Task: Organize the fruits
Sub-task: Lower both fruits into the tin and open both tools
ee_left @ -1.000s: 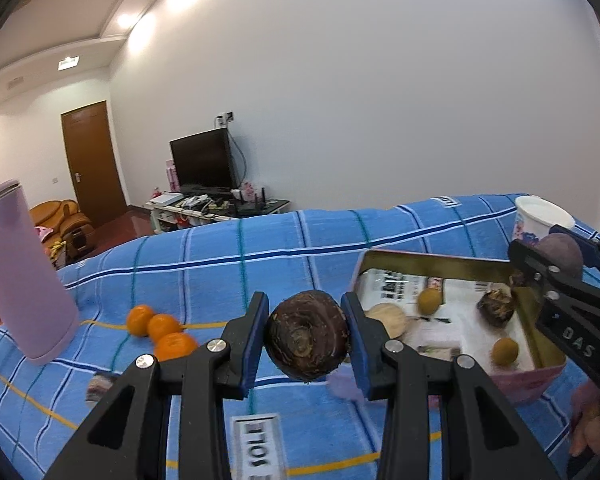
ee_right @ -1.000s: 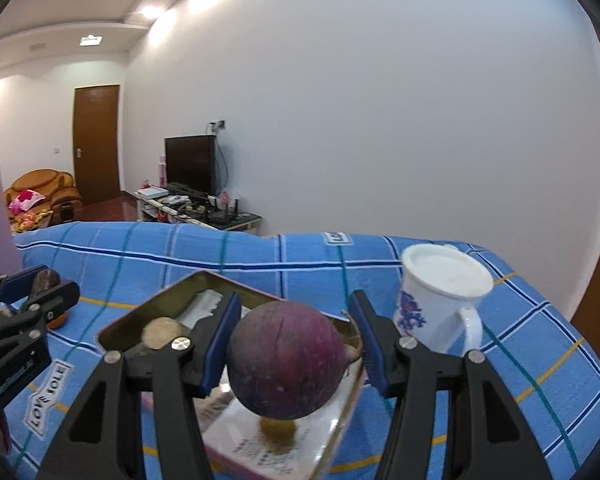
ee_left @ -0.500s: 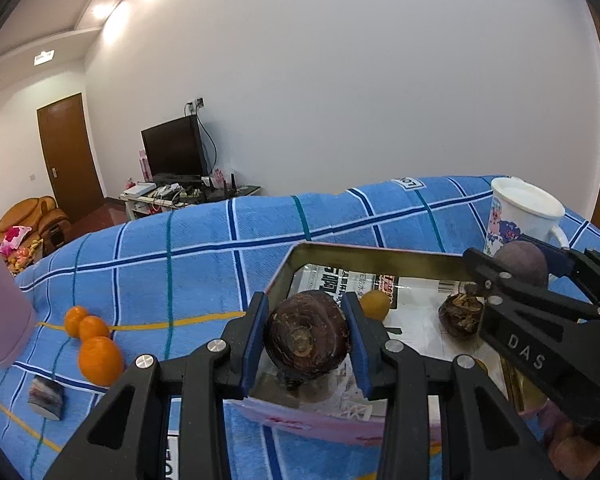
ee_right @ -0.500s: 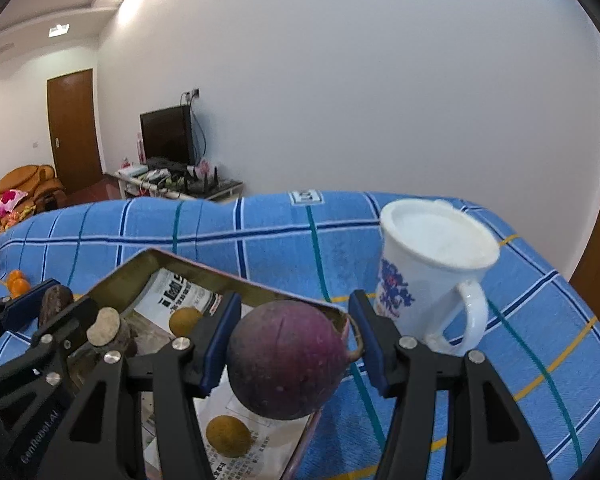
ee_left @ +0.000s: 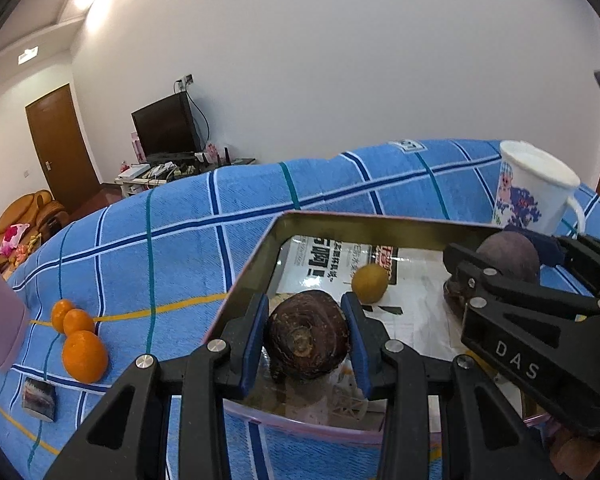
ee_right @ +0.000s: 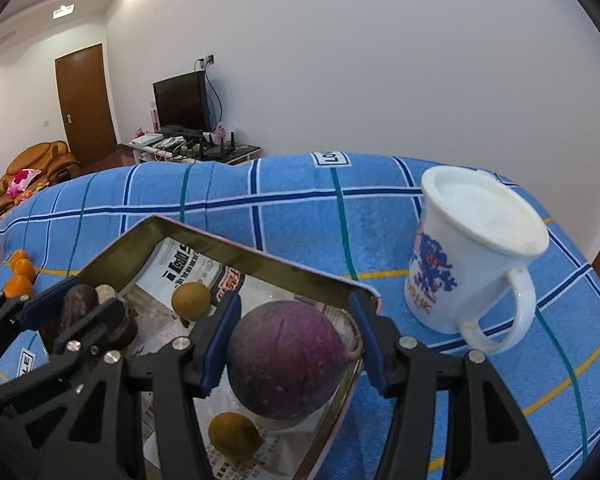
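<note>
Gripping a dark brown, ringed taro [ee_left: 308,338], the left gripper [ee_left: 306,344] held it squarely between its blue pads at lower centre of its frame, jaws narrow and pressed on both sides. The taro's round cut end faced the camera, so its long axis ran away from the lens, over the near rim of the metal tray [ee_left: 256,268]. The right gripper [ee_right: 294,352] clamped a purple, round fruit [ee_right: 284,360] at lower centre, jaws moderately apart, its pointed tip aimed right against the right pad, over the tray's right corner. Three oranges [ee_left: 84,356] lay on the blue cloth [ee_left: 180,240] at left; a white mug [ee_right: 472,256] stood at right.
</note>
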A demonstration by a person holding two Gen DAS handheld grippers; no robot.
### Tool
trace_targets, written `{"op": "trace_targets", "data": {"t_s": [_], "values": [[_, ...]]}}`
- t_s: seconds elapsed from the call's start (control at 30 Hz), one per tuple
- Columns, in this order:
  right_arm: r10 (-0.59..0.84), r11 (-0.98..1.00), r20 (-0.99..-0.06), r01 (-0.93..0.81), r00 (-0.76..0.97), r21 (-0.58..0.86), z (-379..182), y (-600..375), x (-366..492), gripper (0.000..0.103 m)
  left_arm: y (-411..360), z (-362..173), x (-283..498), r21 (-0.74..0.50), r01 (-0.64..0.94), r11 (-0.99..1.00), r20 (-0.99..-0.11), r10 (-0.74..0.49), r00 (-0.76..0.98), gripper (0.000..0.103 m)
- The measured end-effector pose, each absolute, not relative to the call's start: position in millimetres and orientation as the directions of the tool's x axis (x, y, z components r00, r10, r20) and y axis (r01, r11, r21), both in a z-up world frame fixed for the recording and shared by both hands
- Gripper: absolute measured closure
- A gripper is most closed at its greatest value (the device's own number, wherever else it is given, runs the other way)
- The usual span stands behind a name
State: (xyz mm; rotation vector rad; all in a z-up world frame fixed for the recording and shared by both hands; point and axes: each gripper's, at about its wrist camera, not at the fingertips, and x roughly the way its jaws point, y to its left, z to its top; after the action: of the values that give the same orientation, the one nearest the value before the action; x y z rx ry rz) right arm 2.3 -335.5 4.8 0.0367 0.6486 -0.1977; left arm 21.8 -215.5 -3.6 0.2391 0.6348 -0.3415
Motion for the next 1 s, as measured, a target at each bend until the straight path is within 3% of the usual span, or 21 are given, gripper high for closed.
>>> {"op": "trace_targets", "data": {"t_s": [0.33, 0.4, 0.5, 0.6, 0.67, 1.0], "values": [[-0.105, 0.99, -0.595, 0.141, 0.797, 0.014, 6.1, -335.0, 1.8, 0.041, -221.5, -5.8, 24.1, 0.118, 0.407, 0.906, -0.632, -0.247, 0.734, 0.063], [-0.057, 0.993, -0.59, 0.106, 0.806, 0.048, 8.4, -333.0, 0.5, 0.023, -221.7, -5.1, 22.9, 0.12, 0.41, 0.904, -0.628, -0.25, 0.737, 0.063], [-0.046, 0.995, -0.568, 0.085, 0.822, 0.042, 11.1, -325.0, -2.9, 0.012, -221.2, -4.2, 20.9, 0.124, 0.411, 0.903, -0.623, -0.251, 0.74, 0.063], [-0.039, 0.996, -0.54, 0.075, 0.841, 0.045, 15.5, -321.8, -8.1, 0.01, -221.0, -3.2, 18.1, 0.132, 0.404, 0.905, -0.614, -0.245, 0.75, 0.047], [-0.031, 0.994, -0.514, 0.079, 0.857, 0.071, 19.4, -324.0, -13.6, 0.006, -218.3, -0.6, 15.4, 0.135, 0.386, 0.913, -0.595, -0.237, 0.768, 0.03], [-0.076, 0.981, -0.423, 0.145, 0.903, 0.133, 33.0, -338.5, -28.5, 0.0, -197.9, 10.7, 10.9, 0.066, 0.324, 0.944, -0.541, -0.239, 0.806, 0.027]]}}
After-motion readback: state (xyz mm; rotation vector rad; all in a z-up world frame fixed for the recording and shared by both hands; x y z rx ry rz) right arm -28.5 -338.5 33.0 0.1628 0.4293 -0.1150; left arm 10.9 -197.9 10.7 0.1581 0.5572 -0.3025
